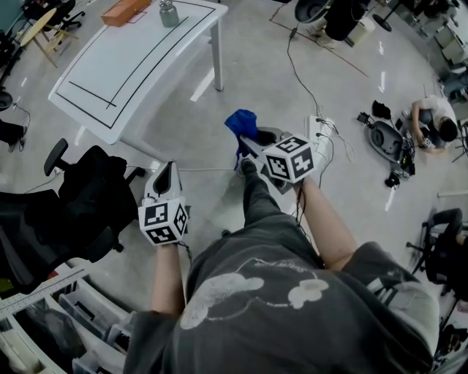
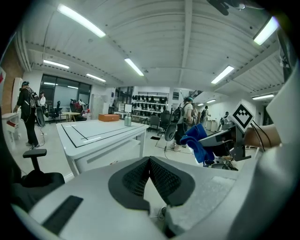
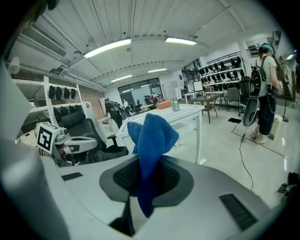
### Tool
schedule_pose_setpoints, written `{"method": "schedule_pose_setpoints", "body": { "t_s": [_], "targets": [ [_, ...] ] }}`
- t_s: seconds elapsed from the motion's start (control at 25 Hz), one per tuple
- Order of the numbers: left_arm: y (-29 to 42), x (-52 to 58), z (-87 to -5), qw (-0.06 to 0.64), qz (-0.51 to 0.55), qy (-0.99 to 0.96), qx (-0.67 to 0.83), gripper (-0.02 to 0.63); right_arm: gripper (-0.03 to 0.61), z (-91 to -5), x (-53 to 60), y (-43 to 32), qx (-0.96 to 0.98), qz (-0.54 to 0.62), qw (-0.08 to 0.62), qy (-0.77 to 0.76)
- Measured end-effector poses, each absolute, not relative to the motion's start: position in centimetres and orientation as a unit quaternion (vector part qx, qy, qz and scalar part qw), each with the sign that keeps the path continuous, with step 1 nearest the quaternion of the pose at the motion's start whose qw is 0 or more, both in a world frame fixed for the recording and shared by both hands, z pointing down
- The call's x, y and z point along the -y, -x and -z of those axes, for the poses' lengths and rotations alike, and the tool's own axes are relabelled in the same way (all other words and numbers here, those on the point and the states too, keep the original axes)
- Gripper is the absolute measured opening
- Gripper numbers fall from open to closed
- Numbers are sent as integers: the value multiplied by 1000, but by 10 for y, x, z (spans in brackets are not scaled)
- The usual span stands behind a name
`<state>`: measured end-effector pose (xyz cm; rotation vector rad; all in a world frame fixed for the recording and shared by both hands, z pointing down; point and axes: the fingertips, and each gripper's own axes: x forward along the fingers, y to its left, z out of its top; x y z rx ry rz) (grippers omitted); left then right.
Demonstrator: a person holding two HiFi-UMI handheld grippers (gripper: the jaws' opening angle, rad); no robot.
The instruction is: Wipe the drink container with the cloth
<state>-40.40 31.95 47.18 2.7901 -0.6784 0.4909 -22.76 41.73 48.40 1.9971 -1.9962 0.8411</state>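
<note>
The drink container (image 1: 169,13), a grey-green bottle, stands upright at the far end of the white table (image 1: 131,66); it also shows small in the left gripper view (image 2: 127,120) and the right gripper view (image 3: 175,104). My right gripper (image 1: 245,142) is shut on a blue cloth (image 1: 243,124), which sticks up from between its jaws (image 3: 150,136) and hangs a little below them. My left gripper (image 1: 167,172) is shut with nothing in it; its pads meet in the left gripper view (image 2: 149,161). Both grippers are over the floor, well short of the table.
An orange box (image 1: 124,10) lies beside the bottle. A black office chair (image 1: 88,201) stands at my left. Cables and a power strip (image 1: 322,131) lie on the floor ahead. A person (image 1: 433,123) crouches at the right. Shelving (image 1: 44,314) is at the lower left.
</note>
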Motion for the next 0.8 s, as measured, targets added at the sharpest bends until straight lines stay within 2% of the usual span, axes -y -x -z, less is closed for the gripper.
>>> {"method": "schedule_pose_setpoints", "body": {
  "t_s": [0.56, 0.68, 0.8],
  "targets": [
    [196, -197, -451, 124, -174, -934, 285, 3, 64, -478, -268, 12, 718, -296, 104, -621],
    [173, -171, -442, 156, -145, -925, 315, 3, 64, -478, -248, -18, 728, -297, 109, -608],
    [166, -155, -440, 144, -160, -913, 346, 3, 64, -481, -234, -32, 741, -299, 113, -590]
  ]
}}
